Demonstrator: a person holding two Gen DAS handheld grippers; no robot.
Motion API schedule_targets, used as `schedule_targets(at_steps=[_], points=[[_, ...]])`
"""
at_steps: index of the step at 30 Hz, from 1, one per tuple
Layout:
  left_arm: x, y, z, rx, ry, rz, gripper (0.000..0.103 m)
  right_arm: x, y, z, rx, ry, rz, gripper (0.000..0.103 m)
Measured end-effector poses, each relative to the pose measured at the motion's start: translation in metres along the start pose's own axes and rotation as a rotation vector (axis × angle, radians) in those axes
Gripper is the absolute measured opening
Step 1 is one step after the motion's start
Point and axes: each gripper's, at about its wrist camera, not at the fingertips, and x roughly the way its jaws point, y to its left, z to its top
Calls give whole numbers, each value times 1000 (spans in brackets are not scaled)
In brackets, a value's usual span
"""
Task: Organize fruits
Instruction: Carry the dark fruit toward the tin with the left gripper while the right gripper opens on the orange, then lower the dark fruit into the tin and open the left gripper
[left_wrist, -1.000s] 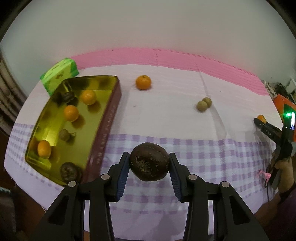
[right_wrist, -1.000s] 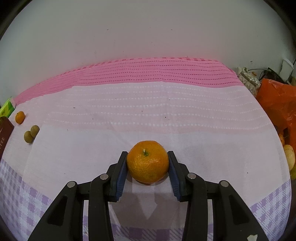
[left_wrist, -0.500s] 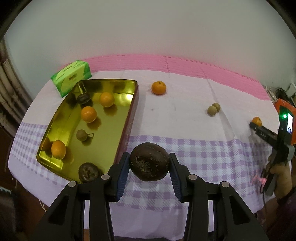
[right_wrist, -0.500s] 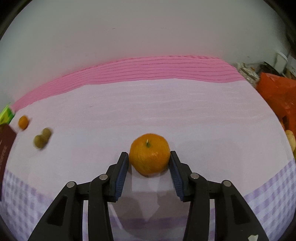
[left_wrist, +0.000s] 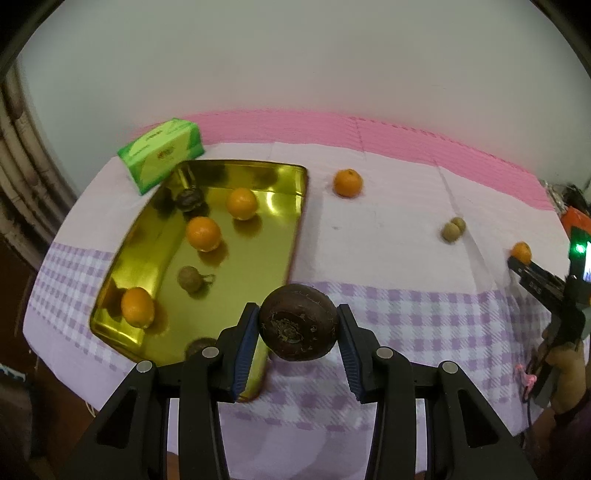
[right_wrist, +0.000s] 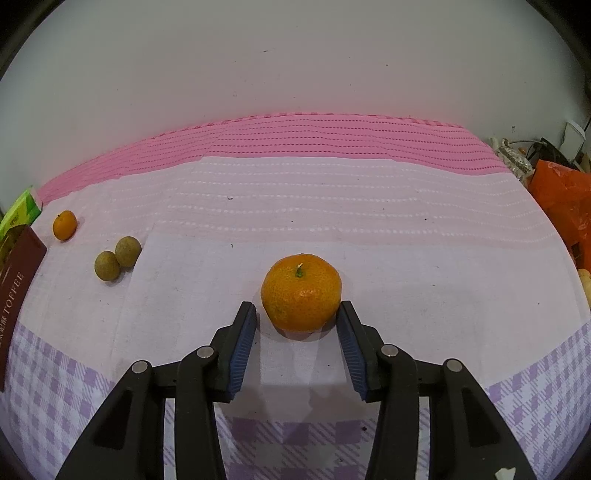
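The left tongs (left_wrist: 298, 334) clamp a dark brown fruit (left_wrist: 297, 326) above the near right corner of the gold tray (left_wrist: 240, 280). The right tongs (right_wrist: 297, 330) have just been opening; the orange (right_wrist: 301, 291) sits on the worktop (right_wrist: 406, 240) between their tips, the left pad clear of it.

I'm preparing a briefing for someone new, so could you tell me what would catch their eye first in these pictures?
Probably the dark brown fruit clamped in the left gripper, beside the near corner of the shiny gold tray, which already holds fruit. Next, the big orange resting on the tablecloth between the right gripper's blue pads, which don't press it.
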Motion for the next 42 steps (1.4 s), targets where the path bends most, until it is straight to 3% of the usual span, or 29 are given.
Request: schedule_targets(at_steps=[11, 15, 21, 26, 33, 37, 42], points=[[23, 48, 12, -68, 12, 73, 43, 2, -3, 2, -1, 1, 4, 48], [31, 90, 16, -191, 38, 68, 43, 3, -4, 3, -2, 2, 6, 49], [41, 121, 16, -236, 46, 134, 43, 4, -2, 3, -8, 4, 9, 53], [52, 115, 13, -220, 63, 131, 43, 4, -1, 3, -13, 5, 13, 55], [58, 94, 13, -176, 47, 45, 43, 5, 2, 3, -20, 6, 13, 57], [64, 85, 25, -164, 45, 1, 43, 4, 2, 3, -21, 6, 14, 58], [72, 73, 47, -112, 48, 6, 43, 3, 4, 4, -21, 8, 16, 60]])
